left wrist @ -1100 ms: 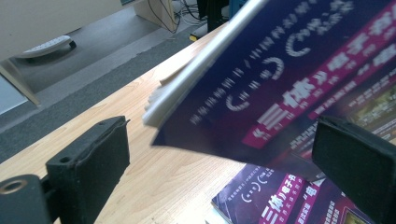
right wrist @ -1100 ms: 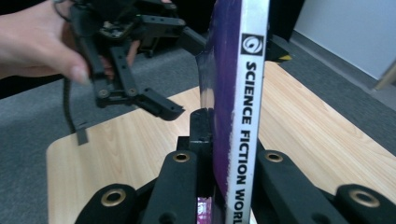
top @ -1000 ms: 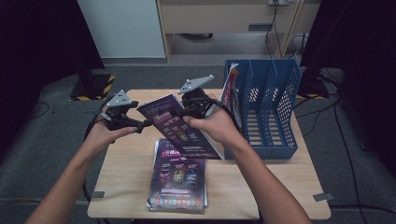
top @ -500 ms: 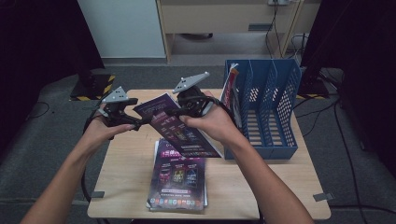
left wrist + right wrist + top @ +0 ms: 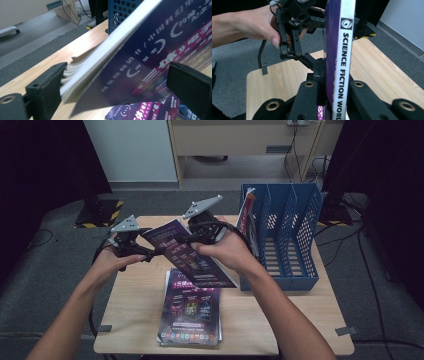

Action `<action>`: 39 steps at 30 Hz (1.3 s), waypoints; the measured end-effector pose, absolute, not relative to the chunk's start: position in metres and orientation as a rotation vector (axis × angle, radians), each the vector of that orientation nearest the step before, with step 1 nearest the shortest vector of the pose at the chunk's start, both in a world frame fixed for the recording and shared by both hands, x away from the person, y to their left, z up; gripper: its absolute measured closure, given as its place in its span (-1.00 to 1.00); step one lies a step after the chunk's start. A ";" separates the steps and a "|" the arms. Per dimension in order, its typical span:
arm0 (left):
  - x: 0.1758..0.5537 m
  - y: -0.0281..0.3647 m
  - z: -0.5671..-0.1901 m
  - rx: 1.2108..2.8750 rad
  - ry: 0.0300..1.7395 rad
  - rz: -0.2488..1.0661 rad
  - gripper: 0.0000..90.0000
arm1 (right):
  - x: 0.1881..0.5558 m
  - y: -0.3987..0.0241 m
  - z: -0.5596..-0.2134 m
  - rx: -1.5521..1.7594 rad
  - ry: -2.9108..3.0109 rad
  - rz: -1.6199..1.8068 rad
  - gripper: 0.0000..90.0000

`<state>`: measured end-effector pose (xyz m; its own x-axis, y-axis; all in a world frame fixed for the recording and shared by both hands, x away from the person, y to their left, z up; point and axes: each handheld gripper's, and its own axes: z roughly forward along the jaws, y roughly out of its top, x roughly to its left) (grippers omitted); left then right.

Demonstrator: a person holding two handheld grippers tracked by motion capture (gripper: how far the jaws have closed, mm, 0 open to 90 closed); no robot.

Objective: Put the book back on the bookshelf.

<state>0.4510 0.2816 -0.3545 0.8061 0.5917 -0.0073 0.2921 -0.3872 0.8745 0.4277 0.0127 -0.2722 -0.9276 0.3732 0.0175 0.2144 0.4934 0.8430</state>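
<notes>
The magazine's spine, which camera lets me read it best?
The right gripper view: the spine faces it, reading "SCIENCE FICTION WORLD". The left gripper view shows the magazine cover and page edges; the high view shows its cover, small.

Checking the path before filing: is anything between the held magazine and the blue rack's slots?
Nothing visible blocks it. The magazine hangs above the table, held in both grippers, left of the rack. A magazine already stands in the leftmost slot; the other slots look free.
</notes>
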 end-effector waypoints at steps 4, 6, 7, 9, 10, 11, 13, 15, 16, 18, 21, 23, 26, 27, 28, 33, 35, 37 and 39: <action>0.451 0.281 -0.356 2.002 0.656 0.359 -0.85 | 0.429 0.016 -0.274 0.509 2.565 1.414 0.84; 0.451 0.283 -0.356 2.004 0.659 0.348 -0.82 | 0.430 0.017 -0.274 0.506 2.567 1.408 0.84; 0.451 0.284 -0.357 2.001 0.660 0.345 -0.81 | 0.430 0.017 -0.274 0.508 2.569 1.404 0.84; 0.451 0.285 -0.357 1.994 0.659 0.326 -0.75 | 0.430 0.019 -0.274 0.513 2.567 1.401 0.84; 0.450 0.286 -0.358 1.992 0.665 0.317 -0.71 | 0.431 0.019 -0.274 0.511 2.567 1.396 0.84; 0.450 0.286 -0.358 1.993 0.674 0.308 -0.67 | 0.431 0.020 -0.274 0.512 2.567 1.395 0.84; 0.450 0.286 -0.359 1.998 0.677 0.301 -0.58 | 0.432 0.022 -0.275 0.518 2.570 1.388 0.84; 0.450 0.286 -0.359 2.006 0.675 0.306 -0.50 | 0.433 0.023 -0.276 0.526 2.569 1.380 0.84; 0.450 0.286 -0.359 2.005 0.674 0.308 -0.44 | 0.434 0.023 -0.277 0.525 2.569 1.374 0.84; 0.450 0.287 -0.359 1.997 0.680 0.305 -0.33 | 0.435 0.023 -0.277 0.532 2.565 1.370 0.84; 0.450 0.287 -0.359 1.995 0.682 0.316 -0.20 | 0.436 0.023 -0.278 0.538 2.558 1.366 0.84; 0.450 0.289 -0.360 1.989 0.691 0.319 -0.10 | 0.437 0.022 -0.278 0.550 2.550 1.359 0.84; 0.450 0.291 -0.361 1.976 0.699 0.328 0.01 | 0.438 0.020 -0.278 0.564 2.545 1.355 0.84; 0.450 0.292 -0.361 1.975 0.701 0.332 0.04 | 0.439 0.019 -0.278 0.569 2.542 1.353 0.84; 0.450 0.293 -0.362 1.973 0.704 0.337 0.06 | 0.439 0.018 -0.278 0.573 2.540 1.351 0.84; 0.450 0.299 -0.363 1.989 0.708 0.342 0.25 | 0.440 0.014 -0.278 0.589 2.534 1.341 0.84; 0.450 0.299 -0.363 2.010 0.692 0.340 0.28 | 0.440 0.014 -0.279 0.588 2.537 1.335 0.84; 0.449 0.298 -0.361 2.032 0.668 0.345 0.32 | 0.439 0.014 -0.279 0.577 2.542 1.335 0.84; 0.449 0.298 -0.359 2.040 0.655 0.348 0.37 | 0.440 0.013 -0.280 0.584 2.540 1.342 0.84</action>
<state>0.4486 0.2984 -0.3593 0.8176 0.5757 -0.0134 0.3114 -0.4224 0.8513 0.4395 0.0135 -0.2802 -0.8993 0.4374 -0.0006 0.2460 0.5070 0.8261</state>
